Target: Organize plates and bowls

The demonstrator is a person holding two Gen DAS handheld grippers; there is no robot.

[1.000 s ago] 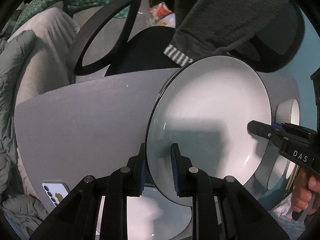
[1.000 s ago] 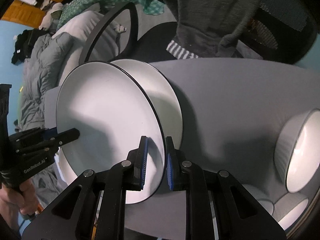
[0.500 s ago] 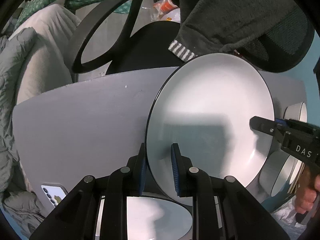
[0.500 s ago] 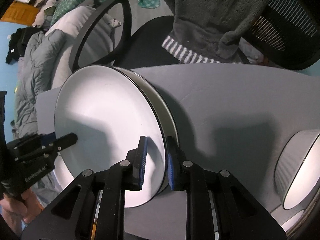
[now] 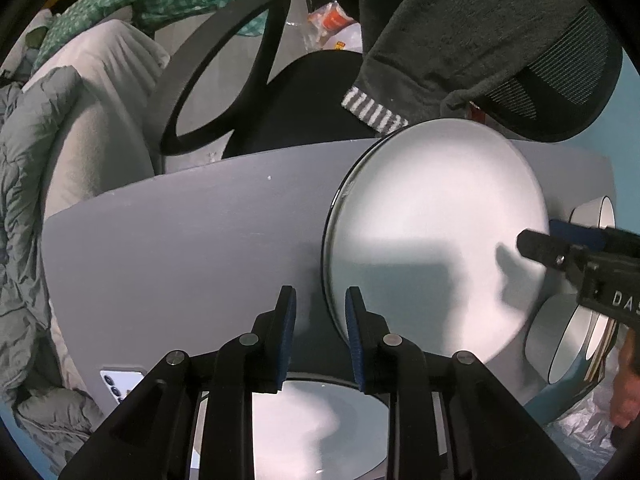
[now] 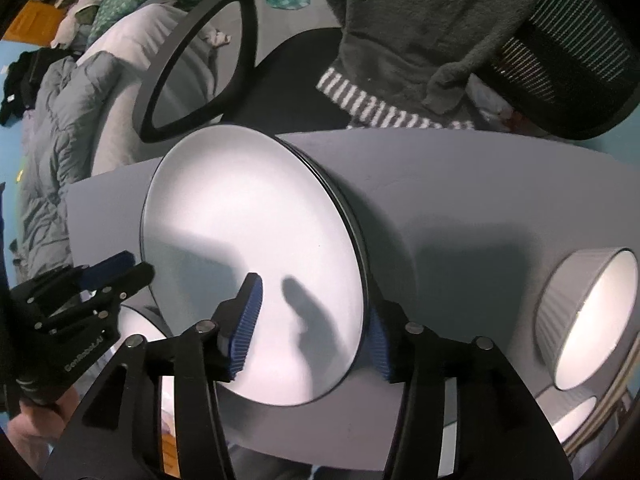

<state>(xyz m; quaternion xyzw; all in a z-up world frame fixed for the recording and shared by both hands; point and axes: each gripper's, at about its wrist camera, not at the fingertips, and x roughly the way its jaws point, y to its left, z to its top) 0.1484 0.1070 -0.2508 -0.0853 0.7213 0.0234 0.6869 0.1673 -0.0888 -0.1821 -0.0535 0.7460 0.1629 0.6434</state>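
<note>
A white plate with a dark rim [image 5: 432, 216] [image 6: 248, 216] lies on top of another like it on the grey table [image 5: 180, 240]. My left gripper [image 5: 320, 332] straddles its near-left rim; its jaws are opening and the left pad stands clear of the rim. My right gripper [image 6: 312, 336] straddles the opposite edge, with its jaws opening wide and neither pad pressing. Each gripper shows in the other's view: the right gripper [image 5: 532, 240], the left gripper [image 6: 120, 272]. Another white plate [image 5: 320, 420] sits under my left gripper.
Two grey ribbed bowls with white insides [image 6: 588, 320] [image 6: 576, 416] stand at the table's right end. A phone [image 5: 120, 380] lies at the near-left corner. A black office chair [image 5: 224, 72] with a dark sweater [image 5: 460, 40] stands beyond the table, bedding to the left.
The plate, held tilted by both grippers, has come down flat onto the plate under it. Both grippers have let go: the right opened wide, the left a little.
</note>
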